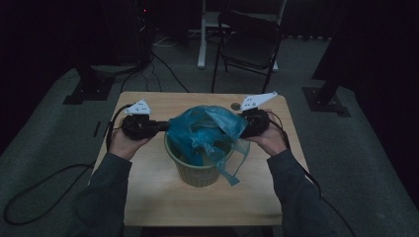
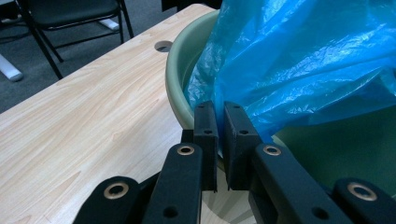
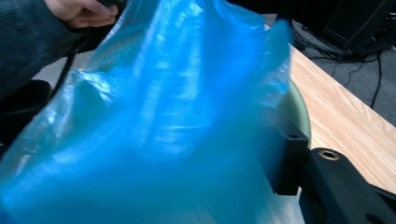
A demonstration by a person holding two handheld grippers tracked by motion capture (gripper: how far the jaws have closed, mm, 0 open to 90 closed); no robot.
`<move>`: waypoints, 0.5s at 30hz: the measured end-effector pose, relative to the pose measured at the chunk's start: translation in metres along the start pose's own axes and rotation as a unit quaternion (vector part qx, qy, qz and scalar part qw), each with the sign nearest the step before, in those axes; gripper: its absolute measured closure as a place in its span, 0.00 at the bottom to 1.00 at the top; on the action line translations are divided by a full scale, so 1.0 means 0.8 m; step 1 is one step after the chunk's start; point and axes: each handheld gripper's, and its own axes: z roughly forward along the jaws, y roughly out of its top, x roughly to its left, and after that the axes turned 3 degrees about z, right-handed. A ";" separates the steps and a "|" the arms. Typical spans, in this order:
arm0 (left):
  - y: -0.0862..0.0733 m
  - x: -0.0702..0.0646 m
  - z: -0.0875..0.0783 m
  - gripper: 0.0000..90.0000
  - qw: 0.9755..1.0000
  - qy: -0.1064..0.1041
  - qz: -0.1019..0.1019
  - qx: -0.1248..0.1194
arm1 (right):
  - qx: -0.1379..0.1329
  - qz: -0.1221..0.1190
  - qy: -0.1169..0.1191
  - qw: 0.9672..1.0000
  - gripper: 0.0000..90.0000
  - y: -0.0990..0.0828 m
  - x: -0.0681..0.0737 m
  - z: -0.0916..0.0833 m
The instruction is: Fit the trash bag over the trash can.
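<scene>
A crumpled translucent blue plastic bag [image 1: 207,129] bulges from the pale green ribbed bin [image 1: 197,172] at frame centre, one loose corner trailing down the bin's right side.

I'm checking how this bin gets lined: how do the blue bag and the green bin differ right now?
The blue bag is thin, crinkled and see-through; the green bin is rigid, ribbed and opaque. The bag bunches loosely above the rim, one flap hanging outside, while the bin stands upright on the table. Both sit between the two tongs.
</scene>
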 end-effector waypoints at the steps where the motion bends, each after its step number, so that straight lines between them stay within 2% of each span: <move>1: 0.000 0.000 0.000 0.94 1.000 0.000 0.000 0.000 | -0.005 0.001 0.001 1.000 0.58 0.000 0.000 -0.001; 4: 0.000 -0.001 0.001 0.94 1.000 0.001 0.001 -0.001 | -0.007 0.000 0.002 1.000 0.57 0.001 0.001 -0.002; 5: 0.001 -0.001 0.001 0.93 1.000 0.000 0.002 0.000 | -0.004 -0.001 -0.014 1.000 0.63 0.004 0.002 0.000; 7: 0.001 -0.002 0.001 0.92 1.000 0.000 0.002 -0.001 | -0.004 -0.001 -0.014 1.000 0.63 0.004 0.002 0.000; 9: 0.001 -0.002 0.000 0.90 1.000 0.001 0.003 -0.002 | 0.001 0.001 -0.018 1.000 0.89 0.006 0.001 0.002; 10: 0.001 -0.002 -0.001 0.84 1.000 0.002 0.002 -0.003 | 0.008 0.010 -0.029 0.999 0.97 0.006 -0.001 0.002; 15: 0.004 -0.005 -0.010 0.75 1.000 -0.002 0.005 -0.016 | 0.018 0.022 -0.043 0.999 1.00 0.004 -0.004 0.002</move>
